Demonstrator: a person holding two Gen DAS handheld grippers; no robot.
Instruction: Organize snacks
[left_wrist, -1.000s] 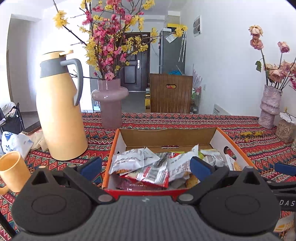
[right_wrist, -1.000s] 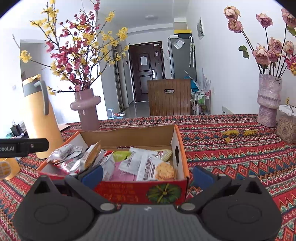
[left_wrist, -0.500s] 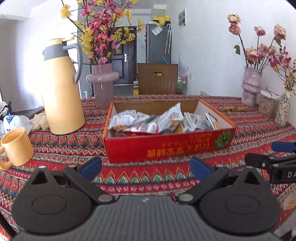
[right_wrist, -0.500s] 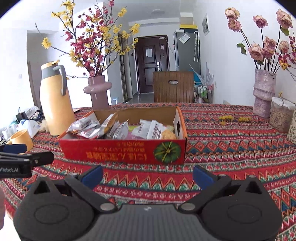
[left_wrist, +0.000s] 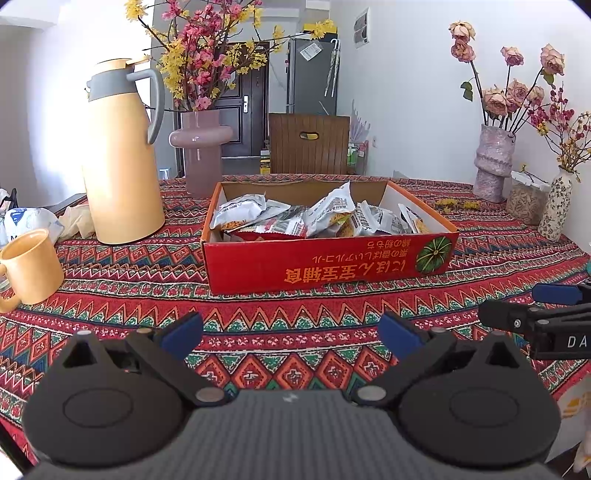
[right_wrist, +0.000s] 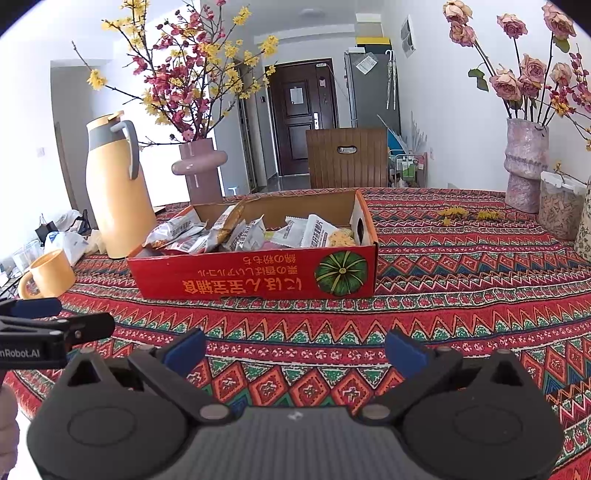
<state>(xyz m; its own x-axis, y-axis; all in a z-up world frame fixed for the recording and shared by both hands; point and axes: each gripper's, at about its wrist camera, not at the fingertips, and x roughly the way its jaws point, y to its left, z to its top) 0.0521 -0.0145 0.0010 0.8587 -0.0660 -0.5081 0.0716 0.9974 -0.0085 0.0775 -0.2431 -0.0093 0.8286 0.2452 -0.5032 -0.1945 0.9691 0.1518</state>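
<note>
A shallow red cardboard box (left_wrist: 332, 267) (right_wrist: 255, 277) with a pumpkin picture stands on the patterned tablecloth, holding several snack packets (left_wrist: 314, 218) (right_wrist: 240, 232) in silver and white wrappers. My left gripper (left_wrist: 290, 334) hovers open over the cloth, well short of the box's front wall, nothing between its blue pads. My right gripper (right_wrist: 295, 349) is likewise open and empty, at a similar distance in front of the box. Each gripper shows at the edge of the other's view: the right gripper's fingers (left_wrist: 517, 317), the left gripper's fingers (right_wrist: 62, 325).
A tall yellow thermos jug (left_wrist: 122, 155) (right_wrist: 118, 188) and a yellow mug (left_wrist: 31, 266) (right_wrist: 50, 273) stand left of the box. A mauve vase with blossom branches (left_wrist: 201, 151) is behind. More vases (left_wrist: 493, 162) and a jar (right_wrist: 559, 206) line the right side. A wooden chair back (left_wrist: 308, 144) is beyond the table.
Both grippers have pulled back from over the box toward the near table edge; the box now looks smaller and farther away. Both stayed open and empty.
</note>
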